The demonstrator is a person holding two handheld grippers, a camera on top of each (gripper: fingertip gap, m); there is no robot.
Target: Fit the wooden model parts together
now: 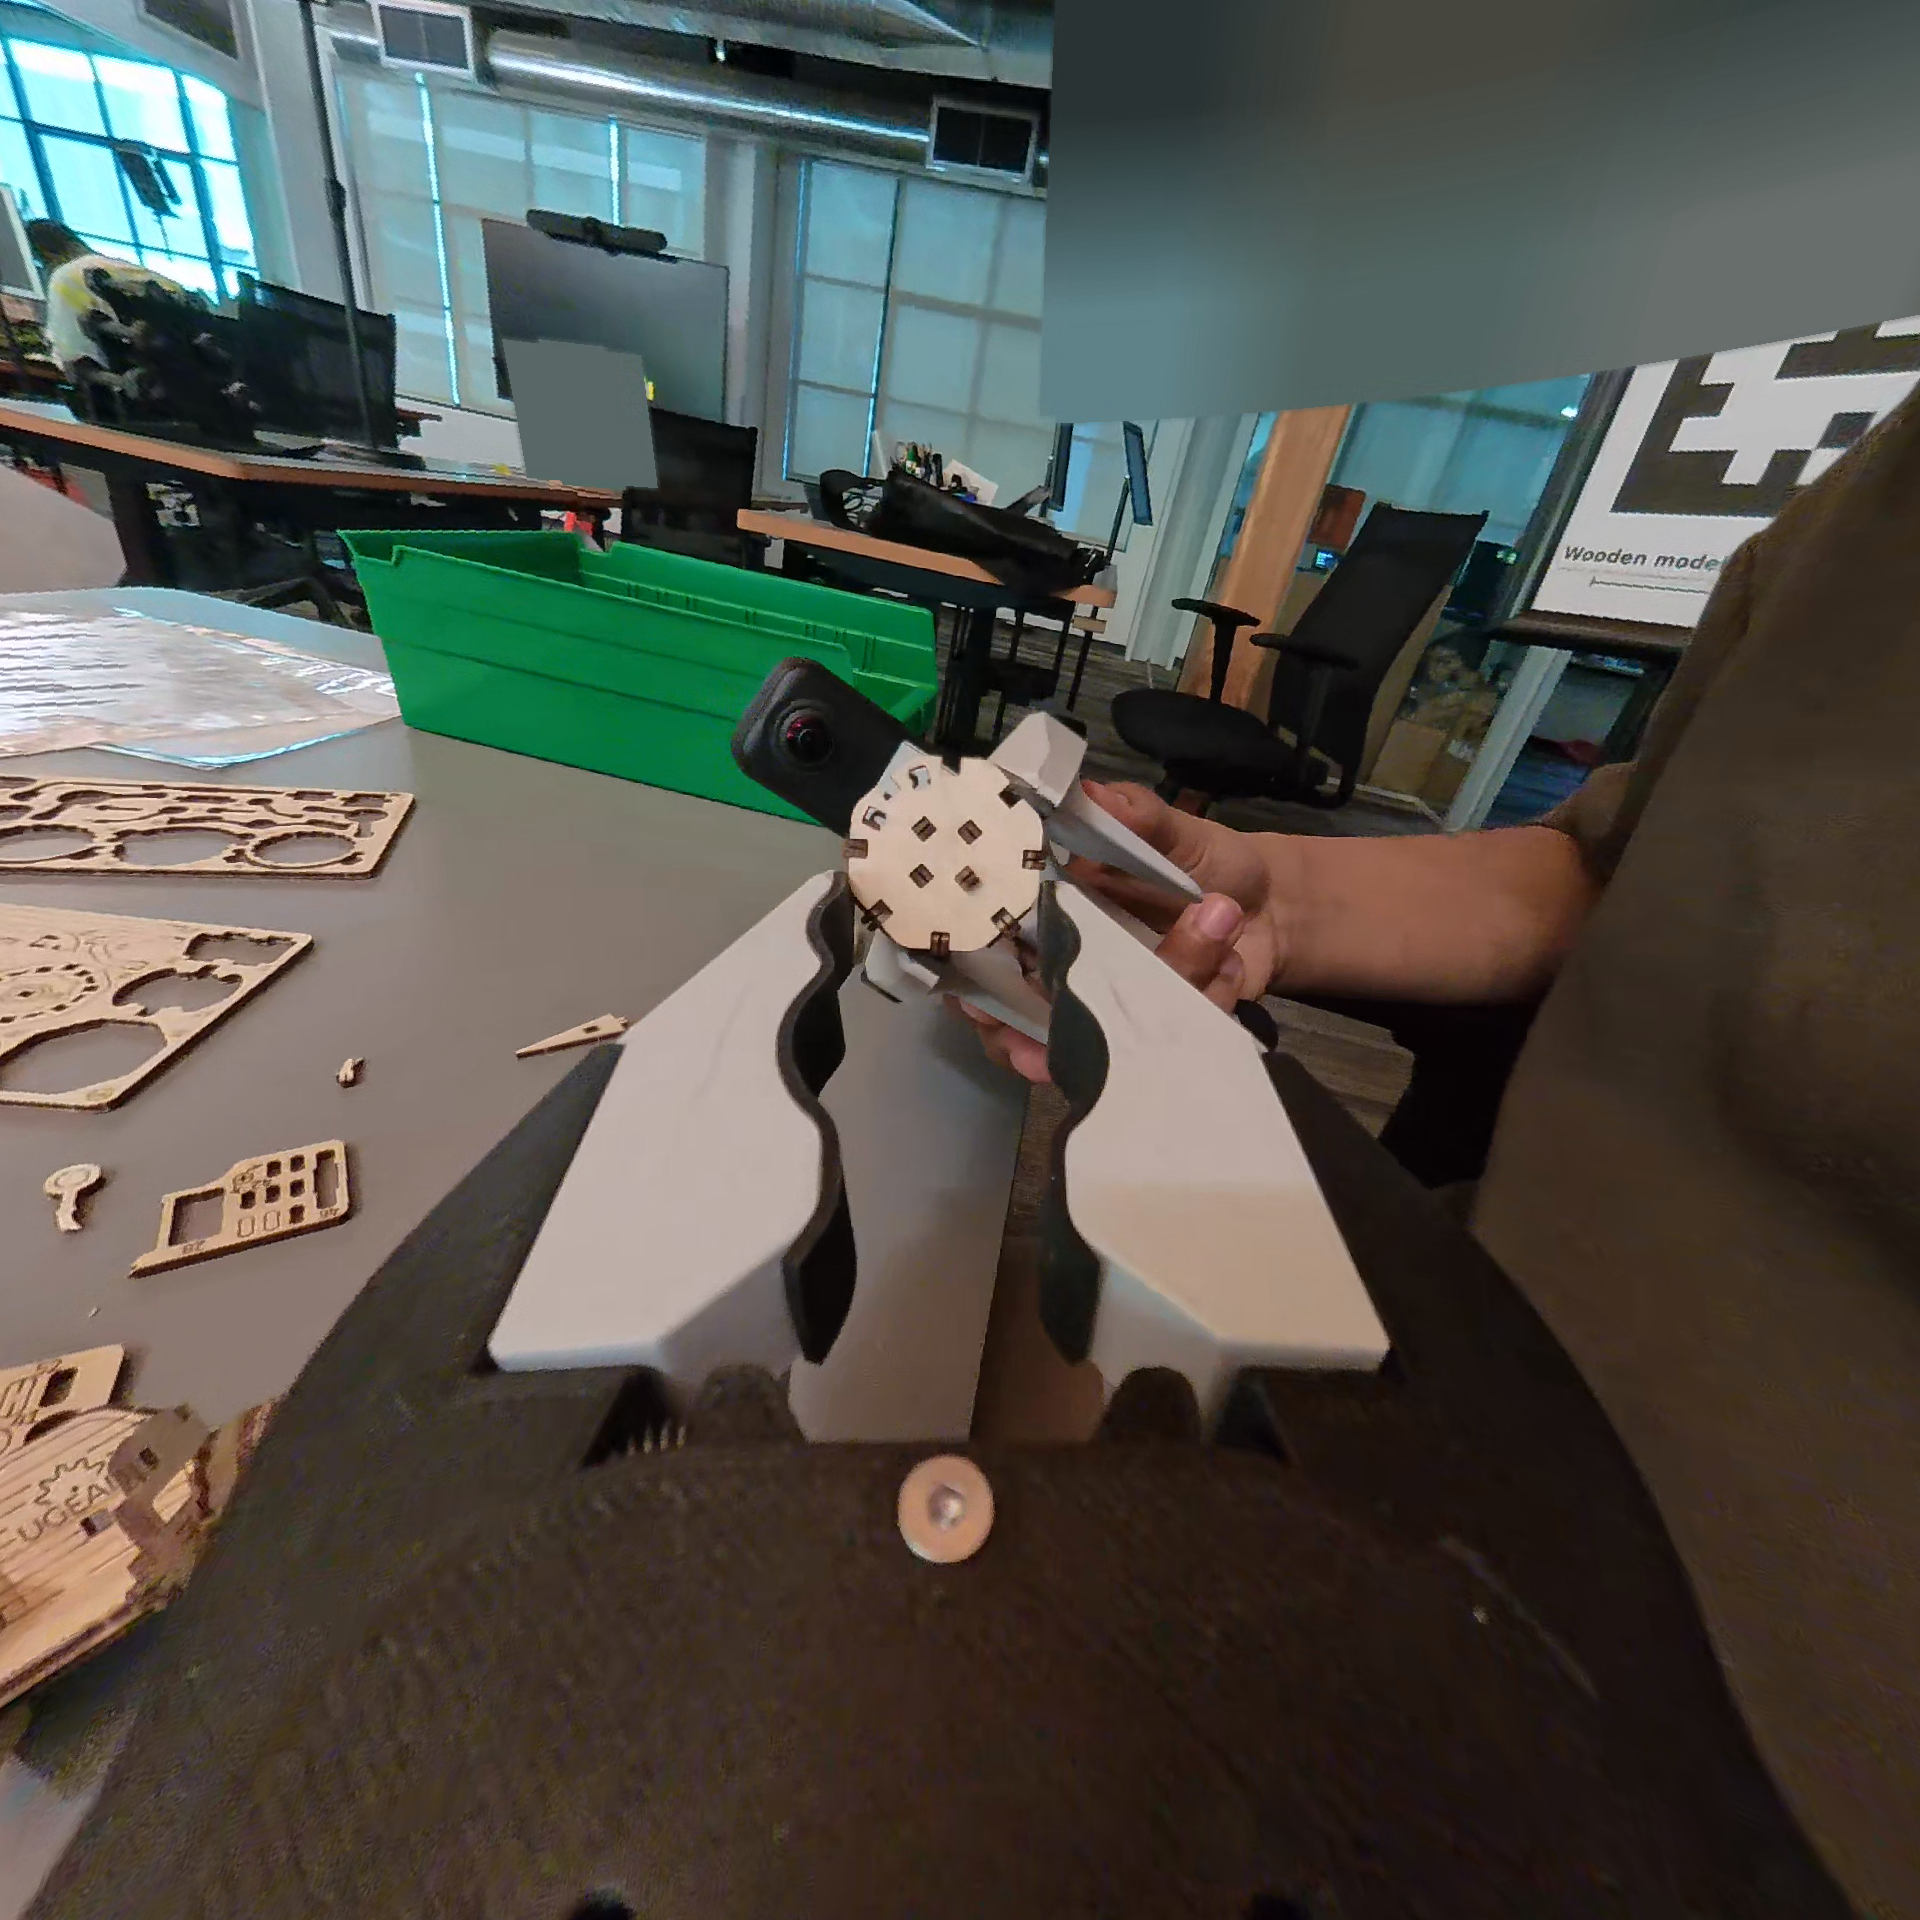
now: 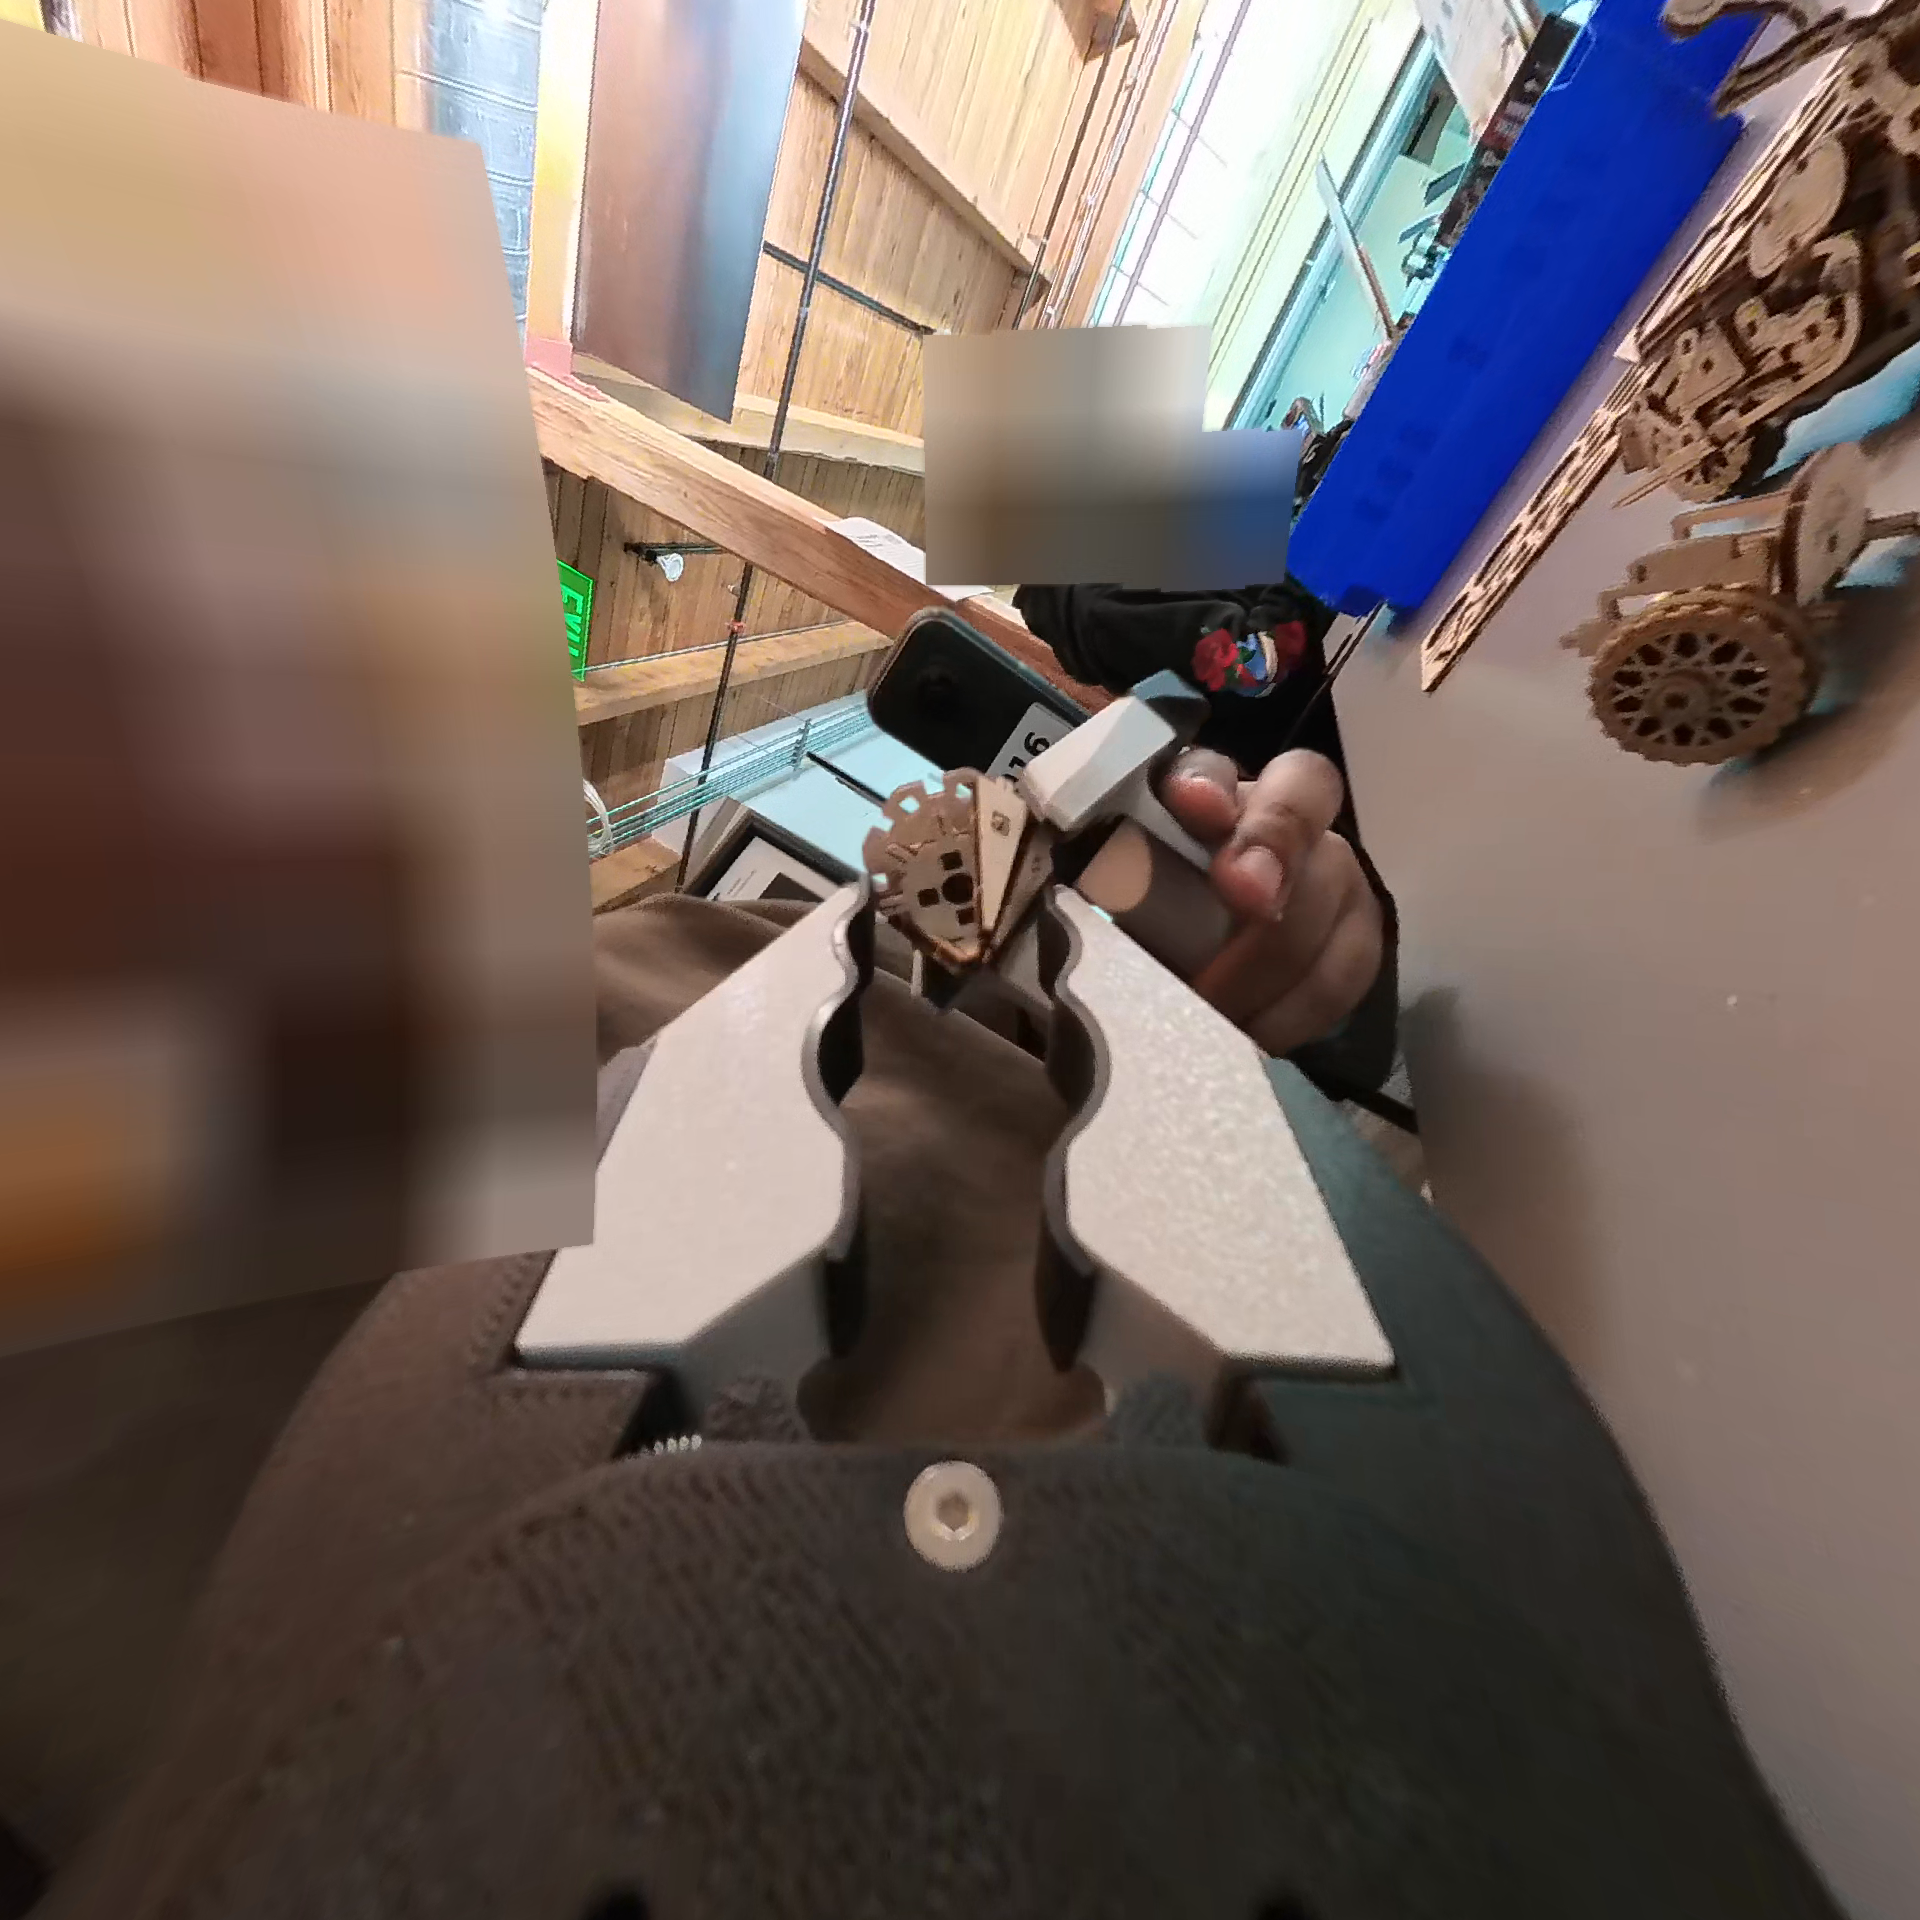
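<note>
A small wooden assembly (image 1: 943, 860), a round slotted disc with thin wedge pieces fanned behind it, is held in the air above the grey table (image 1: 582, 914). My left gripper (image 1: 940, 912) is shut on it, with its fingertips at the disc's left and right rim. In the right wrist view the assembly (image 2: 961, 883) sits between the tips of my right gripper (image 2: 956, 923), which is shut on it too. The right gripper's fingers (image 1: 1044, 758) show behind the disc, held by a hand (image 1: 1205, 925). A left gripper finger (image 2: 1101, 774) shows beyond the assembly.
Punched-out wooden sheets (image 1: 187, 831) and loose small parts (image 1: 255, 1205) lie on the table's left, with a wedge piece (image 1: 571, 1036). A green bin (image 1: 644, 644) stands behind. A blue bin (image 2: 1507, 364) and a built wooden vehicle model (image 2: 1745, 416) stand by the table's other side.
</note>
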